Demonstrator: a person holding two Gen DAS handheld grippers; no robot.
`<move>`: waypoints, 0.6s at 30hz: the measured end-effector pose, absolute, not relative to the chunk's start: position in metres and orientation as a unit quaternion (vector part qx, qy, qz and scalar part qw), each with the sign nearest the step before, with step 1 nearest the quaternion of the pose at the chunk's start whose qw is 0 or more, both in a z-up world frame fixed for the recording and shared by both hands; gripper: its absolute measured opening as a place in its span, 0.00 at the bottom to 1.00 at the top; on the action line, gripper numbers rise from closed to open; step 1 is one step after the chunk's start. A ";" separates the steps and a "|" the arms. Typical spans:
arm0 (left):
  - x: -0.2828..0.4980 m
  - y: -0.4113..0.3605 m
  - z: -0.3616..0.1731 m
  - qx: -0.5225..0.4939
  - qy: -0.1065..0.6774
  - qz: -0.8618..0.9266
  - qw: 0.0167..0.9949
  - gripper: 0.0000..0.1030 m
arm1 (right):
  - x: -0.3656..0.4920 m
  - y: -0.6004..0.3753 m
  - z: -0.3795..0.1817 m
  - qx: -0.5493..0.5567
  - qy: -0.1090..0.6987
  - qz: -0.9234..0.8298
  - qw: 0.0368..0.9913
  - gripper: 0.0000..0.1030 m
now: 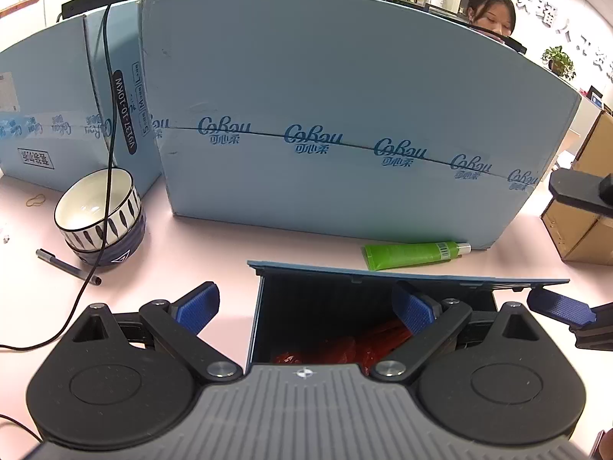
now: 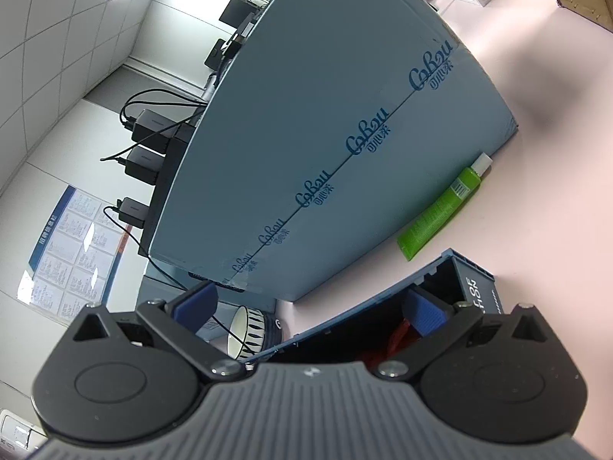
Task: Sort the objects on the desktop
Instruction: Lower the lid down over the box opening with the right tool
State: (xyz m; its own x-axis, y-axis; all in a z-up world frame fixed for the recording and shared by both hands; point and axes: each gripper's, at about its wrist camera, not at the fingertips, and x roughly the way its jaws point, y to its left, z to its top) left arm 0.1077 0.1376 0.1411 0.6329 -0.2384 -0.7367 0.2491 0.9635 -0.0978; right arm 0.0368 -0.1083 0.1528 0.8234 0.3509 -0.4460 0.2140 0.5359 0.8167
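A dark blue storage box [image 1: 260,306] stands open on the pink desk, with red plastic items [image 1: 345,349] inside. My left gripper [image 1: 306,312] is open and empty, its right finger over the box's opening, its left finger outside the box's left wall. My right gripper [image 2: 310,310] is open and empty, tilted, its right finger inside the same box [image 2: 475,287]. A blue pad of the right gripper [image 1: 555,306] shows at the box's right edge. A green tube [image 1: 413,255] lies behind the box against a light blue carton; it also shows in the right wrist view [image 2: 440,214].
Two large light blue cartons [image 1: 345,115] stand at the back. Stacked striped bowls [image 1: 99,218] sit at left with a black cable [image 1: 109,153] hanging over them. A pen [image 1: 67,266] and a rubber band [image 1: 35,201] lie nearby. Brown cardboard boxes [image 1: 582,230] stand at right.
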 end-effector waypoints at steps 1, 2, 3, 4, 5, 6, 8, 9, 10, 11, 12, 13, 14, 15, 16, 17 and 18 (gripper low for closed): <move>0.108 0.138 0.141 0.006 0.407 -0.134 0.904 0.94 | 0.037 -0.108 0.153 0.479 0.293 0.042 0.826 1.00; 0.107 0.138 0.141 0.006 0.406 -0.134 0.904 0.94 | 0.036 -0.108 0.154 0.478 0.292 0.042 0.827 1.00; 0.107 0.139 0.141 0.007 0.406 -0.133 0.904 0.94 | 0.036 -0.107 0.154 0.477 0.291 0.041 0.828 1.00; 0.107 0.139 0.140 0.007 0.406 -0.132 0.904 0.94 | 0.036 -0.107 0.154 0.477 0.291 0.041 0.828 1.00; 0.108 0.140 0.140 0.007 0.407 -0.131 0.904 0.94 | 0.036 -0.107 0.154 0.476 0.291 0.040 0.829 1.00; 0.108 0.141 0.139 0.005 0.408 -0.130 0.904 0.94 | 0.036 -0.106 0.154 0.476 0.291 0.040 0.829 1.00; 0.108 0.142 0.138 0.003 0.409 -0.127 0.904 0.94 | 0.036 -0.106 0.153 0.477 0.291 0.038 0.829 1.00; 0.109 0.143 0.137 0.002 0.410 -0.126 0.904 0.94 | 0.035 -0.106 0.153 0.477 0.291 0.038 0.828 1.00; 0.109 0.144 0.137 0.001 0.410 -0.125 0.903 0.94 | 0.035 -0.105 0.152 0.478 0.291 0.037 0.828 1.00; 0.109 0.145 0.137 0.001 0.411 -0.125 0.903 0.94 | 0.035 -0.105 0.152 0.479 0.291 0.037 0.827 1.00; 0.109 0.146 0.137 0.001 0.411 -0.125 0.903 0.94 | 0.034 -0.105 0.151 0.479 0.291 0.036 0.827 1.00; 0.109 0.146 0.137 0.002 0.411 -0.125 0.903 0.94 | 0.034 -0.105 0.151 0.480 0.290 0.036 0.827 1.00; 0.109 0.146 0.137 0.002 0.411 -0.125 0.903 0.94 | 0.033 -0.105 0.151 0.480 0.290 0.035 0.827 1.00; 0.109 0.147 0.137 0.003 0.411 -0.125 0.903 0.94 | 0.033 -0.104 0.151 0.480 0.290 0.035 0.827 1.00; 0.109 0.147 0.137 0.004 0.410 -0.125 0.903 0.94 | 0.033 -0.104 0.151 0.480 0.289 0.035 0.828 1.00; 0.109 0.147 0.137 0.004 0.411 -0.125 0.903 0.94 | 0.033 -0.103 0.151 0.480 0.290 0.035 0.828 1.00; 0.109 0.148 0.136 0.004 0.411 -0.125 0.903 0.94 | 0.033 -0.103 0.151 0.480 0.289 0.035 0.828 1.00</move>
